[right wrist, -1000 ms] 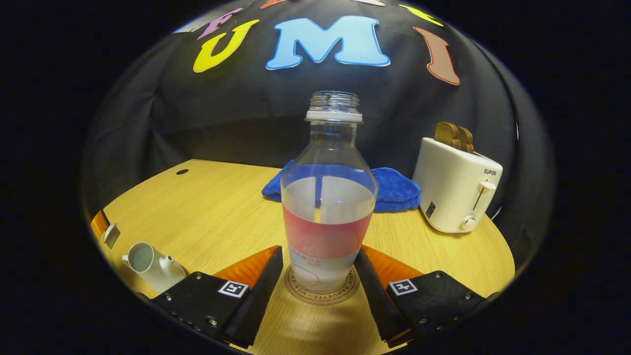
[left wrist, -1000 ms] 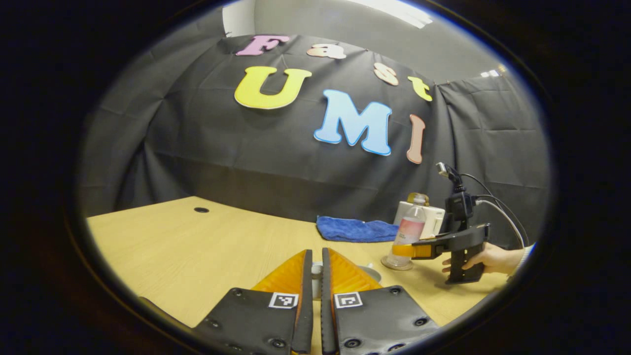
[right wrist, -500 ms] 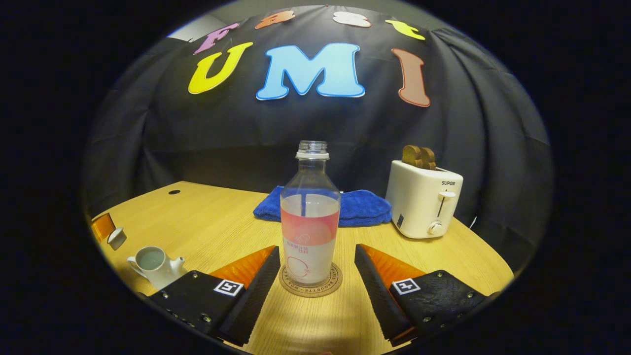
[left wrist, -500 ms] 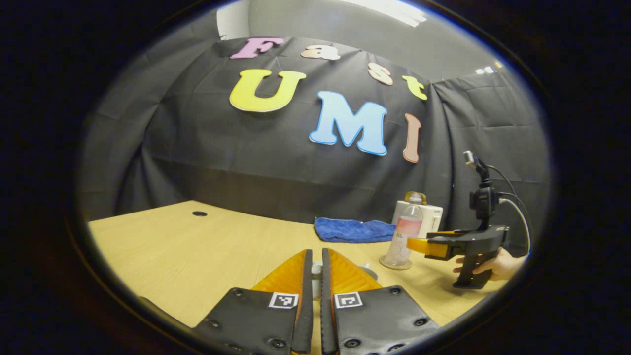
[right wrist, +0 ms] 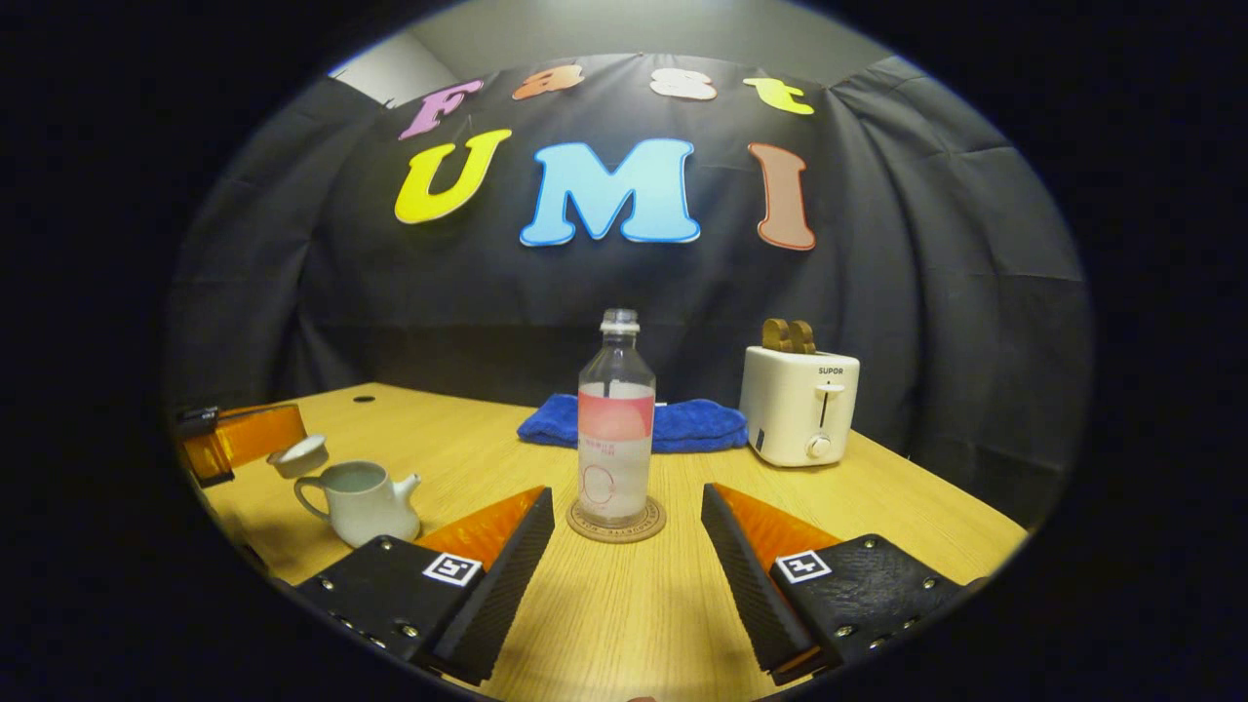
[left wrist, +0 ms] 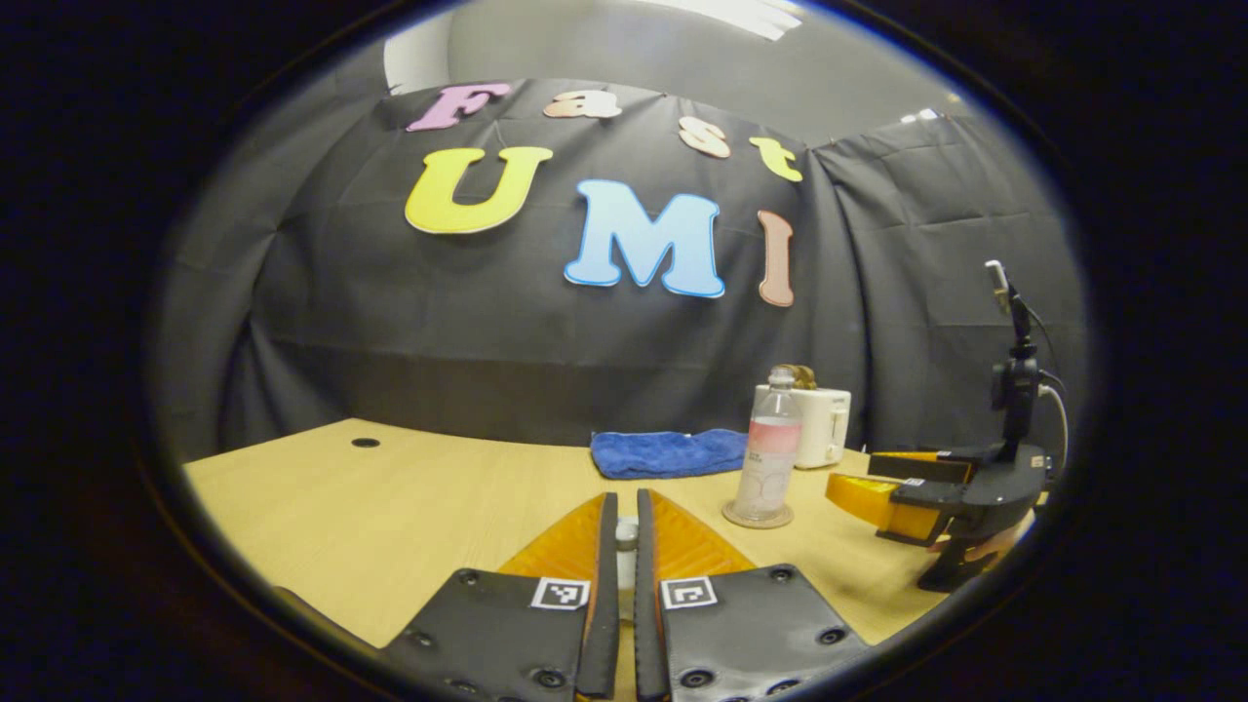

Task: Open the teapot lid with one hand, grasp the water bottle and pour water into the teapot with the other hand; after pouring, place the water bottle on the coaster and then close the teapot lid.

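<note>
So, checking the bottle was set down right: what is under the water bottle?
A round coaster lies under the upright water bottle, on the table. Its rim shows around the base; its middle is covered by the bottle.

Light: came from a ceiling strip (left wrist: 751, 12) overhead, even and moderately bright.
Shadows: soft, short under the bottle (right wrist: 616, 429).
Distortion: fisheye bent the table (right wrist: 877, 487) edges.
Focus: sharp centrally, softer towards the rims.

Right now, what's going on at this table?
A person works two handheld grippers. The water bottle stands on its coaster, and the right gripper is open, clear of it. The left gripper holds the lid beside the open teapot. Closing the teapot remains.
</note>
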Demonstrator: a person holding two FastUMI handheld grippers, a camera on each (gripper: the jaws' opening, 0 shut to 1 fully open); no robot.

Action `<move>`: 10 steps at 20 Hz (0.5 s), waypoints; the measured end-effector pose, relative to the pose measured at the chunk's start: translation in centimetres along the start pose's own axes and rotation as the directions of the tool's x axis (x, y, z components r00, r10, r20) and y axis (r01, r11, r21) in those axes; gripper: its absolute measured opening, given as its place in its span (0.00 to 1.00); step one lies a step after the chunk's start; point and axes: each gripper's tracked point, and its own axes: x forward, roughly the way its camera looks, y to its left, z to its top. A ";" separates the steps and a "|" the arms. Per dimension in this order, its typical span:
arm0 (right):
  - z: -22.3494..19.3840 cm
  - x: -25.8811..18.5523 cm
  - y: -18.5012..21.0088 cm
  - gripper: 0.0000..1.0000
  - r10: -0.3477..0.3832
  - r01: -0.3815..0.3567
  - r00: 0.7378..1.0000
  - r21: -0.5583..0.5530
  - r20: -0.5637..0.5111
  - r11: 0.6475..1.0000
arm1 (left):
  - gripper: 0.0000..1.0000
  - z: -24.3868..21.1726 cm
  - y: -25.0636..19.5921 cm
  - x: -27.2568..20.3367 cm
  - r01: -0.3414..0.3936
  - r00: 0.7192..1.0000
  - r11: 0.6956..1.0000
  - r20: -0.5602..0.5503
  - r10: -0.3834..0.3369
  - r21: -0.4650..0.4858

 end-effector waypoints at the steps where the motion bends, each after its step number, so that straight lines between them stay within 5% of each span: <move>1: 0.1 -0.1 -0.3 0.94 -0.009 0.009 1.000 0.015 -0.004 1.000 | 0.12 0.1 -0.5 0.1 0.005 1.000 1.000 0.003 -0.005 0.019; 4: 0.8 -0.7 -0.3 0.94 -0.016 0.015 1.000 0.034 0.024 0.999 | 0.13 -0.4 -1.9 1.0 0.017 1.000 0.996 -0.015 -0.016 0.088; 10: 1.2 -1.5 0.4 0.94 0.003 -0.004 0.999 0.030 0.040 1.000 | 0.14 -1.0 -3.0 2.6 0.017 0.999 0.996 -0.033 -0.014 0.083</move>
